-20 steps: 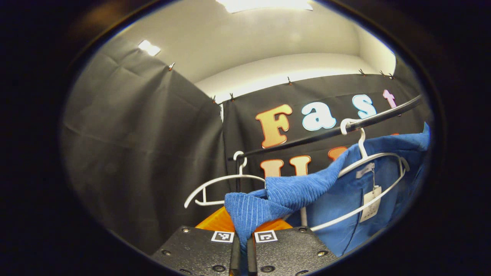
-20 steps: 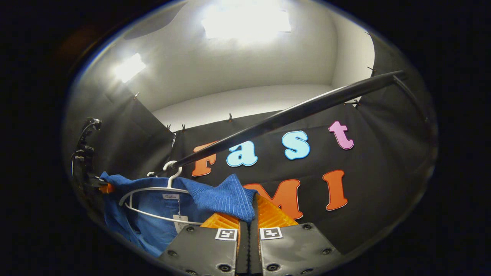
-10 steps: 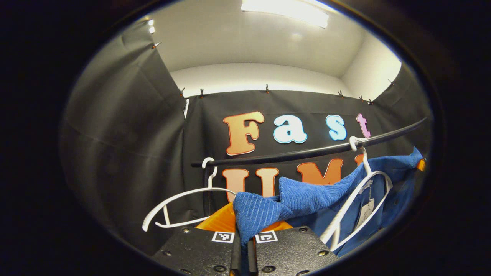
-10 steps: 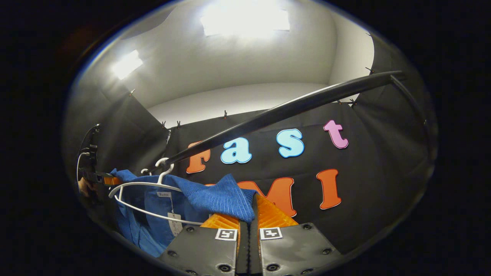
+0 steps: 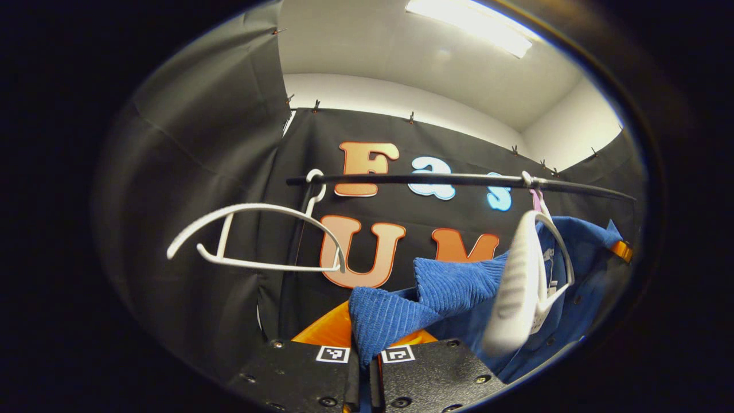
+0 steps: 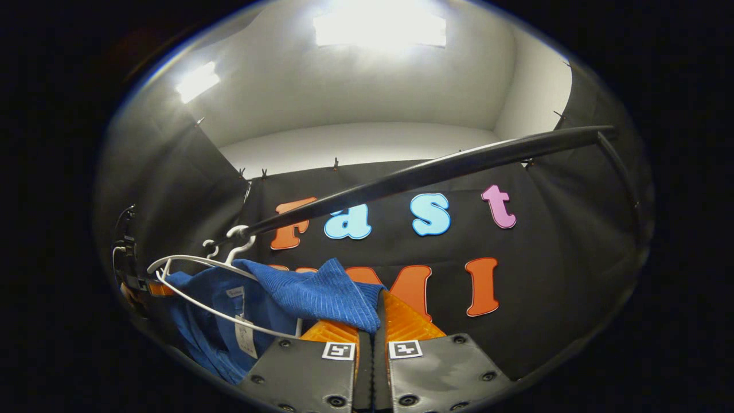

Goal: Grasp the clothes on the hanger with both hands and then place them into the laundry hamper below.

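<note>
In the left gripper view, the left gripper (image 5: 363,358) is clamped on a ribbed corner of the blue garment (image 5: 453,284), which drapes beside a white hanger (image 5: 519,287) on the black rail (image 5: 413,179); an empty hanger (image 5: 252,235) hangs further left

In the right gripper view, the right gripper (image 6: 373,344) pinches the garment's other ribbed edge (image 6: 321,292), below the rail (image 6: 436,167)

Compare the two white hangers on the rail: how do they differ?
The left hanger is bare and hangs side-on; the right hanger sits inside the blue garment and is turned nearly edge-on. Both are white and hook over the black rail.
</note>
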Tool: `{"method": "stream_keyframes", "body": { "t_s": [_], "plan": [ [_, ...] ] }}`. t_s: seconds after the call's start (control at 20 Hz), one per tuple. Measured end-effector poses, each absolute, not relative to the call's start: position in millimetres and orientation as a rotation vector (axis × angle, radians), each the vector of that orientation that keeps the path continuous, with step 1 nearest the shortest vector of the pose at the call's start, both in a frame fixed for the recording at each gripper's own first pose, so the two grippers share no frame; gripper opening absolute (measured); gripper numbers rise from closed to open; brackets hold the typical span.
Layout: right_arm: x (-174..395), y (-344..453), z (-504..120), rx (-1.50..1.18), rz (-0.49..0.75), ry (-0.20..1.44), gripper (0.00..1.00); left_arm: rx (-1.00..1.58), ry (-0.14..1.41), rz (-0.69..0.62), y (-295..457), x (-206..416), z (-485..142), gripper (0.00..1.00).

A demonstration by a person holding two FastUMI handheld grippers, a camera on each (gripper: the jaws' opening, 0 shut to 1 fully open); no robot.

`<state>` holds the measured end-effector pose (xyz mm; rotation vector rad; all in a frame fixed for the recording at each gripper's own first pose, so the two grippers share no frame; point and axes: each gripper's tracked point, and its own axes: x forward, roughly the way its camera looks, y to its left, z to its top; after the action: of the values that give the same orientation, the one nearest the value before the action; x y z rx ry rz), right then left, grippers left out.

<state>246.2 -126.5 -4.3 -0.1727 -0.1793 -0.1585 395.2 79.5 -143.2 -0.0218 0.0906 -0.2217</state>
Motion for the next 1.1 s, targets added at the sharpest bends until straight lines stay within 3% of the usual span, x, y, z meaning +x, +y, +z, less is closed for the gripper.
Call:
{"method": "stream_keyframes", "body": {
  "t_s": [0.45,1.1],
  "plan": [
    [261.6,-169.2,-24.8,-0.236,-0.309,-0.110,0.08,-0.060,0.167,-0.226,44.8,364.0,-197.6,0.06],
    [261.6,-236.1,-115.1,-0.250,-0.433,0.114,0.08,-0.060,0.284,-0.217,8.8,335.2,-255.6,0.06]
  ]
}}
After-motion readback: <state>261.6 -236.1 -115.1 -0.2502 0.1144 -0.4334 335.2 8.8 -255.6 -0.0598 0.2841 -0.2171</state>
